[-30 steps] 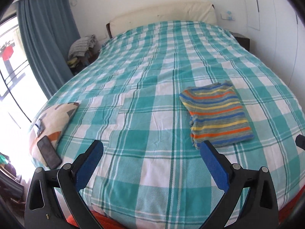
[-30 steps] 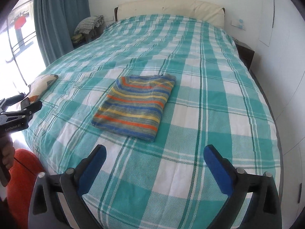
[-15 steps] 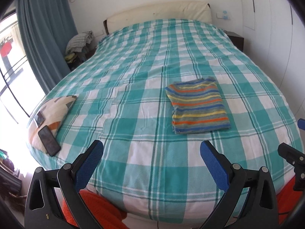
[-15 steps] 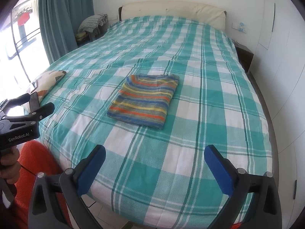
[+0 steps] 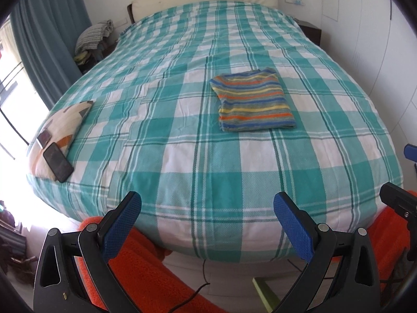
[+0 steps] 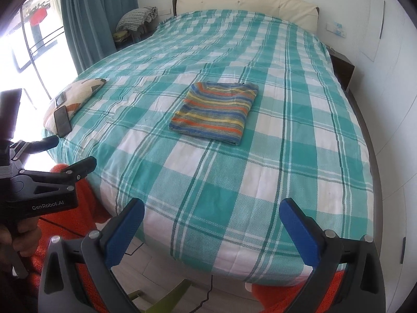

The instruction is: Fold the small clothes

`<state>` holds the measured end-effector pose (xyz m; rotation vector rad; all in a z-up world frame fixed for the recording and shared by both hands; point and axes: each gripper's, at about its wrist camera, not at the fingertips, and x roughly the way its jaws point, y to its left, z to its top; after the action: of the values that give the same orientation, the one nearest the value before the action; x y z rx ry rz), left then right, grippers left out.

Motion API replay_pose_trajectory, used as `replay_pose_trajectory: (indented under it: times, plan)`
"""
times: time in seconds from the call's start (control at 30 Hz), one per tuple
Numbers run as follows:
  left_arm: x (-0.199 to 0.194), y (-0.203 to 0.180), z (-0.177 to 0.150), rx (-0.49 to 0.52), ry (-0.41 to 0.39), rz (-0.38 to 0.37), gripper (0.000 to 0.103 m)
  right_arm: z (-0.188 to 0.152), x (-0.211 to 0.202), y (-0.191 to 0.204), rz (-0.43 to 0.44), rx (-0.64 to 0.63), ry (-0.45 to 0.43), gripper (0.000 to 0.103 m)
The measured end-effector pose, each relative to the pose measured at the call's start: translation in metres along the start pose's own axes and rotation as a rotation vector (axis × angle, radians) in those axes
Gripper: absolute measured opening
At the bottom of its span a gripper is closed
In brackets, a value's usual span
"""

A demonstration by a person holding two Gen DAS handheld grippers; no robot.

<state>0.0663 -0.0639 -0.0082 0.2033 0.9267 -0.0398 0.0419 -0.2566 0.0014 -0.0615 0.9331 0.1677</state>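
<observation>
A small striped garment [image 5: 254, 101] [image 6: 216, 113], in orange, blue and yellow bands, lies folded into a neat rectangle on the teal checked bedspread [image 5: 182, 161] [image 6: 299, 130]. My left gripper [image 5: 207, 221] hangs open beyond the foot of the bed, well short of the garment, with nothing between its blue pads. My right gripper [image 6: 215, 225] is open too, also back from the bed's edge and empty. The left gripper [image 6: 60, 161] also shows at the left of the right wrist view, held by a hand [image 6: 18, 240].
A patterned cushion [image 5: 65, 120] [image 6: 78, 96] with a dark phone [image 5: 57, 162] [image 6: 62, 124] on it lies at the bed's left edge. Blue curtains [image 6: 96, 13] and a window stand at the left. Orange fabric [image 5: 146, 274] and a floor cable [image 5: 203, 279] lie below the bed's foot.
Both grippers have drawn back from the bed, so the garment looks farther off and the bed's foot, floor and orange fabric have come into view. The garment has not moved.
</observation>
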Motion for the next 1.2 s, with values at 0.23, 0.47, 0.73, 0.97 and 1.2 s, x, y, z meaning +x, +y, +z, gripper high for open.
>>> replay_pose_trajectory:
  times: [0.23,0.47,0.73,0.97,1.2]
  plan:
    - [-0.025,-0.003,-0.011,0.038,-0.029,0.016,0.102,-0.005,-0.015,0.006,-0.028,0.007,-0.001,0.102]
    - [-0.046,0.009,-0.015,0.003,-0.017,0.027,0.102,-0.005,-0.036,0.014,-0.008,0.015,-0.013,0.102]
    - [-0.053,0.012,-0.023,0.009,-0.014,0.022,0.102,-0.014,-0.06,0.02,-0.009,0.026,-0.007,0.102]
    - [-0.058,0.016,-0.025,0.007,-0.006,0.01,0.102,-0.012,-0.066,0.025,-0.049,0.003,-0.005,0.102]
    - [-0.06,0.014,-0.024,0.012,-0.006,0.01,0.102,-0.013,-0.056,0.023,-0.054,0.012,0.011,0.102]
